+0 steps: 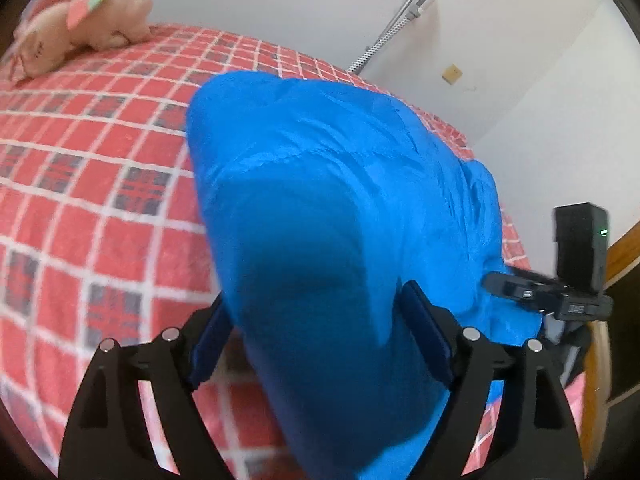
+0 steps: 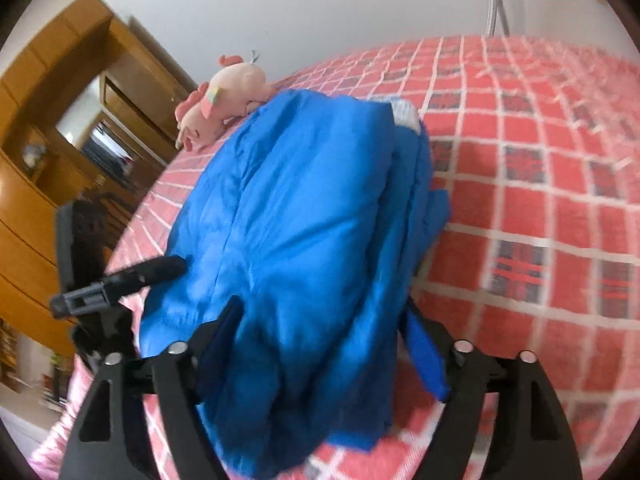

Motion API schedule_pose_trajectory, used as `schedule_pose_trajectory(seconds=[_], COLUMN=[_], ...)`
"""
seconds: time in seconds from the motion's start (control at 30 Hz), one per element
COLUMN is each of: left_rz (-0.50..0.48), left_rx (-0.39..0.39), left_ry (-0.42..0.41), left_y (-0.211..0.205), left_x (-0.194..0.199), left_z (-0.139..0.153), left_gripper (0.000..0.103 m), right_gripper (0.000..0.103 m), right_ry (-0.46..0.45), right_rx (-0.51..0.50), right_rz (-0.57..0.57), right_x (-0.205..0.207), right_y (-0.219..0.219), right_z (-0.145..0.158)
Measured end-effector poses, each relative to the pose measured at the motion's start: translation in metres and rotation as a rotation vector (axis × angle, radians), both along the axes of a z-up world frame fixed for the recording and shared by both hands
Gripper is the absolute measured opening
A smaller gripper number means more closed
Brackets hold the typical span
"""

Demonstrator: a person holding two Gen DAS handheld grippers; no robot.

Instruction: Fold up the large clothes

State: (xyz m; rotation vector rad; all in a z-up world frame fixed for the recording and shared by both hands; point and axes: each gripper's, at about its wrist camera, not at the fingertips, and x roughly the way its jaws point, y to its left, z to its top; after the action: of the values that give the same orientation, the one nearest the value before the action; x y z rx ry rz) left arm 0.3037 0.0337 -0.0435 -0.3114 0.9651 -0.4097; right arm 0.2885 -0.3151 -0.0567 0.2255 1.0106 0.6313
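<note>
A bright blue puffy jacket (image 1: pixel 332 184) lies bundled on a red checked bedspread (image 1: pixel 92 184). My left gripper (image 1: pixel 316 332) has its jaws on either side of a thick fold of the jacket and is shut on it. My right gripper (image 2: pixel 316 344) grips another thick fold of the same jacket (image 2: pixel 304 208), its pads pressed into the fabric. The right gripper also shows in the left wrist view (image 1: pixel 520 288) at the jacket's right edge. The left gripper shows in the right wrist view (image 2: pixel 132 276) at the jacket's left edge. A grey lining patch (image 2: pixel 404 112) shows at the far end.
A pink plush toy (image 1: pixel 84 20) lies at the far end of the bed, also in the right wrist view (image 2: pixel 224 96). A white wall with a metal pole (image 1: pixel 400 20) stands behind. Wooden cabinets (image 2: pixel 52 132) stand beside the bed.
</note>
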Motion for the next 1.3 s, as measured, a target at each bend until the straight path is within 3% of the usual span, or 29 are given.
schedule_pose_trajectory(seconds=[0.13,0.27,0.5,0.7,0.77,0.87,1.3], left_rz=[-0.007,-0.009,-0.011,0.026,0.031,0.035,0.133], left_rx=[0.063,0.144,0.188,0.277,0.313,0.339,0.418], left_ry=[-0.08,-0.121,-0.128,-0.165,-0.187,-0.208,-0.216], left_y=[0.0,-0.009,-0.018,-0.026,-0.03,-0.035,-0.04], left_x=[-0.036,-0.055,-0.054,-0.074,-0.084,-0.1,-0.152], left_z=[0.014,0.011,-0.012,0.01,0.016,0.022,0.014], left_gripper=[0.084,0.085,0.087,0.086,0.09,0.091,0.1], right_gripper=[0.083,0.083,0.083,0.086,0.096,0.099,0.099], right_ry=[-0.063,-0.06,0.056,-0.013,-0.034,-0.05,-0.085], right_rx=[-0.074,-0.165,-0.095,-0.128,-0.157,-0.165,-0.256], right_rz=[0.001,-0.054,-0.117,-0.161,-0.193,-0.2,-0.178], right_x=[-0.028,-0.039,-0.022,-0.043,-0.056,-0.074,-0.141], right_y=[-0.001,-0.009,-0.022,-0.022,-0.024,-0.024,-0.003], right_z=[0.019,0.01,-0.039,-0.017,-0.007,0.0,-0.014])
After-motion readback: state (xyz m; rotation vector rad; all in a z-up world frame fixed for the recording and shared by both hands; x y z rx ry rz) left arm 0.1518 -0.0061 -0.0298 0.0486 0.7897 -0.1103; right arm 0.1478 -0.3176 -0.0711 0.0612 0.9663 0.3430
